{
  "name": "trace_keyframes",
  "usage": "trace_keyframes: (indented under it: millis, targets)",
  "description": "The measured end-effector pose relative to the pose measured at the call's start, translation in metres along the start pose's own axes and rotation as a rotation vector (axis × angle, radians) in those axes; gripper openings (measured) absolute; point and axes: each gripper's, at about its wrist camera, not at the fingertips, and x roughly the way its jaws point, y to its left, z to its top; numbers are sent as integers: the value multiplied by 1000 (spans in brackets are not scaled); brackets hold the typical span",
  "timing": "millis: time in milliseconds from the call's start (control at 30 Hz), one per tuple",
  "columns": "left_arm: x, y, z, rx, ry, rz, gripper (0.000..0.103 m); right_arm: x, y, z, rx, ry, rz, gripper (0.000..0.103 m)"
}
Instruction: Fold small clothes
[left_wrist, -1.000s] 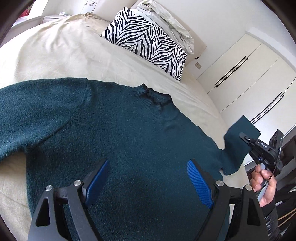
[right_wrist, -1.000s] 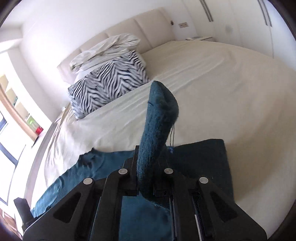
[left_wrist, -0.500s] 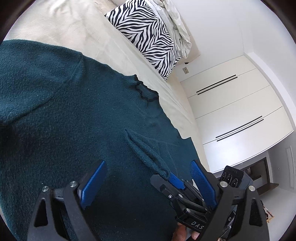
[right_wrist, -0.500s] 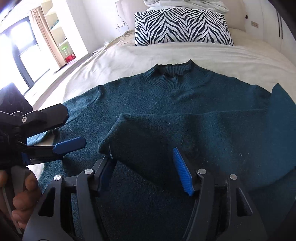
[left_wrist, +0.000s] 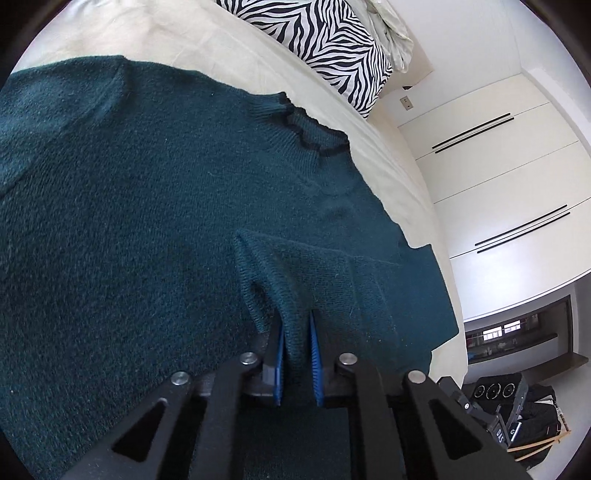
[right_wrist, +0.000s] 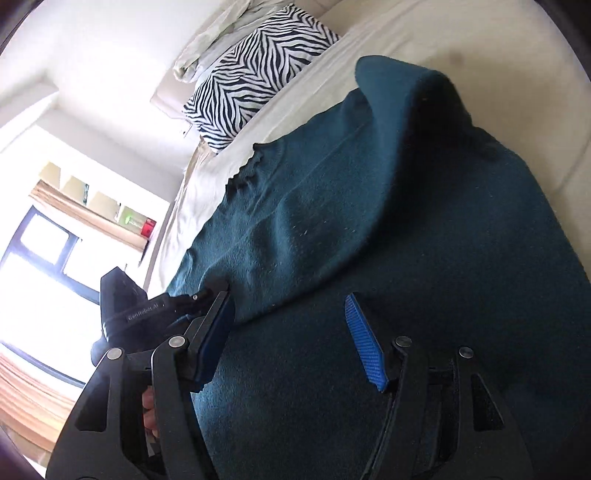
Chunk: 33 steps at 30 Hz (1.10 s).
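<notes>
Folded across since a second ago, the dark teal knitted sweater's sleeve cuff (left_wrist: 291, 314) is being pinched by the left tongs (left_wrist: 295, 360), jaws just closed; right tongs (right_wrist: 291, 343) are hovering apart beside them.

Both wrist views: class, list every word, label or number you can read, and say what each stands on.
"GenRobot.AI": on the left gripper body, right wrist view; small, slightly blurred.
"DAS": on the right gripper body, left wrist view; partly cut off.
"G": beside it; the rest is unreadable.
</notes>
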Motion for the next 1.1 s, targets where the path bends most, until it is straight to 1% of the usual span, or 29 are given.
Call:
trace_keyframes:
  millis: [67,100,167,233,267,300,367,400,433,467,500,533,633,667,733,800,833,867,900,933,1000,1100]
  targets:
    - [-17,-1,6,36,-57,12,9,-9,-14,6,56,-21,28,61]
    - [-27,0,8,48,-94,13,6,-11,-19,9,80,-25,43,61]
    - [-45,6,15,61,-160,5,6,-12,-26,15,117,-24,62,61]
    - [-57,15,20,72,-216,30,6,-8,-29,21,146,-27,70,61]
    - [-59,22,22,57,-220,37,5,-6,-30,24,160,-33,67,61]
    - [-58,30,22,30,-213,24,3,-7,-32,27,182,-44,67,61]
    - [-50,36,17,10,-167,21,3,-7,-32,29,211,-63,72,61]
    - [-43,35,13,16,-130,45,9,-10,-32,29,207,-70,71,61]
    - [-36,33,10,15,-81,66,34,-14,-33,26,198,-76,64,61]
    - [-30,30,8,18,-52,48,46,-10,-31,24,191,-81,56,61]
    - [-30,23,5,37,-63,33,58,-11,-32,20,188,-83,56,61]
    - [-29,16,4,56,-70,38,63,-13,-33,16,184,-84,55,61]
    - [-20,3,-3,80,-34,-7,63,-18,-31,10,163,-88,50,61]
    - [-14,-1,-6,100,-22,8,62,-17,-30,9,159,-87,46,61]
    - [-1,-6,-13,129,-7,29,51,-20,-29,8,160,-87,44,61]
    - [2,-8,-15,138,-14,28,49,-22,-29,8,156,-87,45,61]
    - [5,-9,-15,142,-8,23,39,-23,-29,7,153,-88,44,61]
    - [7,-10,-15,146,1,25,32,-22,-28,6,149,-87,44,61]
    - [8,-9,-14,151,2,30,20,-22,-28,7,149,-88,44,61]
    - [9,-7,-13,149,3,29,16,-22,-28,7,151,-88,46,61]
    - [4,-2,-11,132,-5,15,13,-22,-29,8,162,-91,53,61]
    - [-15,-3,-4,139,-84,17,12,-23,-32,13,190,-104,67,61]
